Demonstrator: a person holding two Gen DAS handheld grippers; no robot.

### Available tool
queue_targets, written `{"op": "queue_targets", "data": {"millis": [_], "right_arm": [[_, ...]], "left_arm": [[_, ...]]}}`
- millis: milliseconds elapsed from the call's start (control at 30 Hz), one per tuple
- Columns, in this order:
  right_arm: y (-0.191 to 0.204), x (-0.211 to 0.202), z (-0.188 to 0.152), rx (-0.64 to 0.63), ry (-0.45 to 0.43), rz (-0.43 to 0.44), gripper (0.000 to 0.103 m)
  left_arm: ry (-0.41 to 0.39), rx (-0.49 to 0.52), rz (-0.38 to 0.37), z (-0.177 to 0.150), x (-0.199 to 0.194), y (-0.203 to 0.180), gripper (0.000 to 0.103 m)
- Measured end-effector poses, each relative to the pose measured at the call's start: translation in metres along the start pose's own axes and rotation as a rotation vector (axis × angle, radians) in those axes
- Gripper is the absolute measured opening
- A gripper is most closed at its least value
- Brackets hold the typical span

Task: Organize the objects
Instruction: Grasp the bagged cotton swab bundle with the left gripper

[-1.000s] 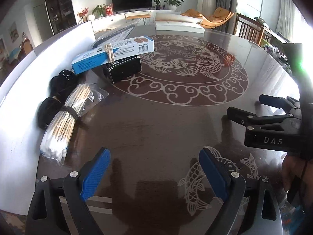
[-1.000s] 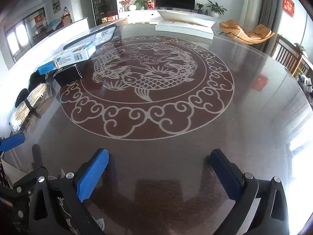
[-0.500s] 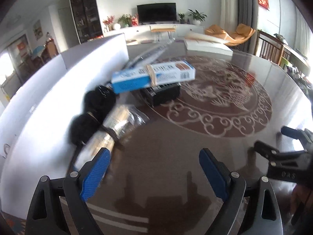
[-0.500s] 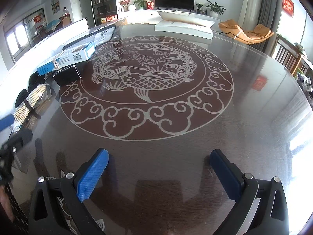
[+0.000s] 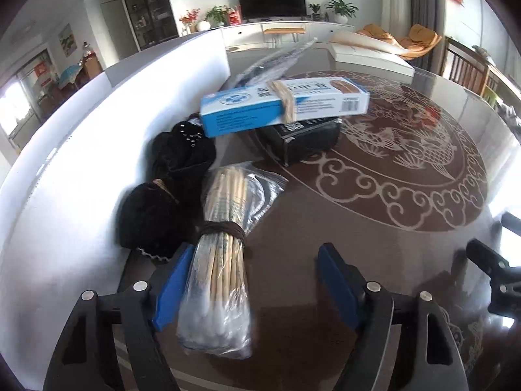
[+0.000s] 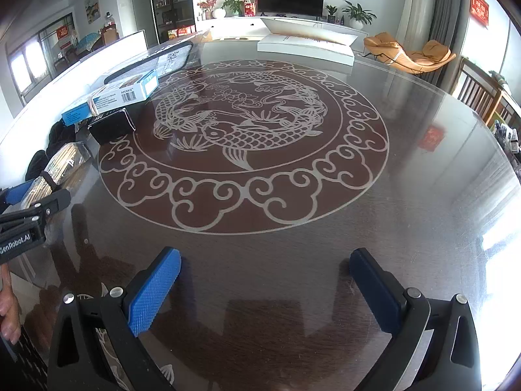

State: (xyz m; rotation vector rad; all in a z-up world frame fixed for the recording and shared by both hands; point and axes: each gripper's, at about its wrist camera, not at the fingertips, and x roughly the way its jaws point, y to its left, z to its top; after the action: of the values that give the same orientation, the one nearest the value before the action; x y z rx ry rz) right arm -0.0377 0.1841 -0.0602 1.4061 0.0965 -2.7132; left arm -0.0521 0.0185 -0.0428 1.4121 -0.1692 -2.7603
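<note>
The left gripper has its jaws spread wide around the near end of a bagged bundle of cotton swabs lying on the table, beside black pouches. The right gripper hovers open over bare tabletop, well apart.

White wall blocks left; table centre free.

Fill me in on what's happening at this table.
A person with two handheld grippers is tidying items at the table's edge. The left gripper is open around the bagged bundle of cotton swabs, not yet closed. The right gripper hangs open over bare tabletop. A blue box rests on a black box.
</note>
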Motion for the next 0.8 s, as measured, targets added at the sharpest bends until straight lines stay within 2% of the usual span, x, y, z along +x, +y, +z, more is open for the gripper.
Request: {"op": "queue_targets", "data": {"millis": [67,167,233,400,467,500,533,567,600,633,667,800], "right_arm": [[0.0,0.0,-0.001,0.005,0.0,-0.003,0.103],[0.001,0.0,0.0,0.007,0.0,-0.005,0.103],[0.001,0.0,0.001,0.007,0.0,-0.005,0.103],[0.001,0.001,0.001,0.006,0.0,-0.004,0.103],[0.001,0.001,0.0,0.006,0.0,-0.004,0.103],[0.001,0.001,0.0,0.006,0.0,-0.004,0.103],[0.001,0.001,0.0,0.006,0.0,-0.004,0.103],[0.001,0.001,0.0,0.006,0.0,-0.004,0.103],[0.001,0.001,0.001,0.006,0.0,-0.004,0.103],[0.001,0.001,0.0,0.006,0.0,-0.004,0.103],[0.001,0.001,0.0,0.006,0.0,-0.004,0.103],[0.001,0.001,0.0,0.006,0.0,-0.004,0.103]], "left_arm": [[0.013,0.021,-0.049,-0.008,-0.006,-0.009,0.076],[-0.048,0.029,-0.008,-0.01,-0.022,-0.009,0.079],[-0.059,0.0,0.012,-0.008,-0.023,-0.002,0.095],[-0.006,-0.091,-0.027,0.005,0.0,0.015,0.096],[0.025,-0.137,-0.081,0.008,0.01,0.022,0.095],[0.031,-0.164,-0.108,0.006,0.012,0.027,0.092],[0.01,-0.172,-0.107,0.005,0.009,0.029,0.071],[0.001,-0.164,-0.085,0.004,0.007,0.03,0.061],[-0.005,-0.149,-0.068,0.003,0.007,0.029,0.045],[-0.008,-0.143,-0.062,0.002,0.006,0.029,0.033],[-0.007,-0.145,-0.069,0.002,0.005,0.03,0.029],[0.007,-0.097,-0.091,-0.009,-0.004,0.023,0.029]]}}
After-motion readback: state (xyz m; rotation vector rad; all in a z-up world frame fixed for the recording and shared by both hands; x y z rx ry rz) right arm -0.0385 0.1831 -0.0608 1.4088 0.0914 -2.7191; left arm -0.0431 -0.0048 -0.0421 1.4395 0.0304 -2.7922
